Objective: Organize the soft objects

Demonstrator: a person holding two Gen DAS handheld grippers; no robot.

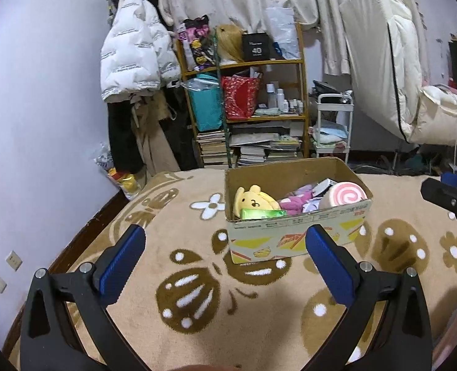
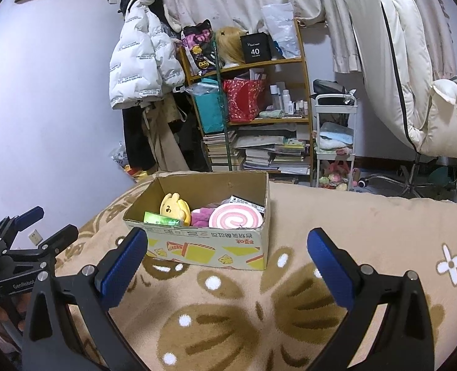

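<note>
A cardboard box (image 1: 296, 235) stands on a tan flowered blanket (image 1: 197, 293). Inside lie a yellow plush dog (image 1: 254, 201), a green packet (image 1: 262, 214), a purple plush (image 1: 293, 201) and a pink swirl roll cushion (image 1: 344, 198). My left gripper (image 1: 225, 247) is open and empty, just short of the box. In the right wrist view the box (image 2: 209, 244) holds the same yellow plush (image 2: 174, 207), purple plush (image 2: 200, 216) and swirl cushion (image 2: 236, 219). My right gripper (image 2: 228, 250) is open and empty in front of the box. The left gripper (image 2: 27, 241) shows at the left edge.
A wooden shelf (image 1: 243, 99) with bags, bottles and stacked books stands behind the bed. A white puffer jacket (image 1: 135, 55) hangs to its left. A white cart (image 1: 333, 126) and a cream padded chair (image 1: 392, 71) stand at the right. The right gripper (image 1: 450, 198) shows at the right edge.
</note>
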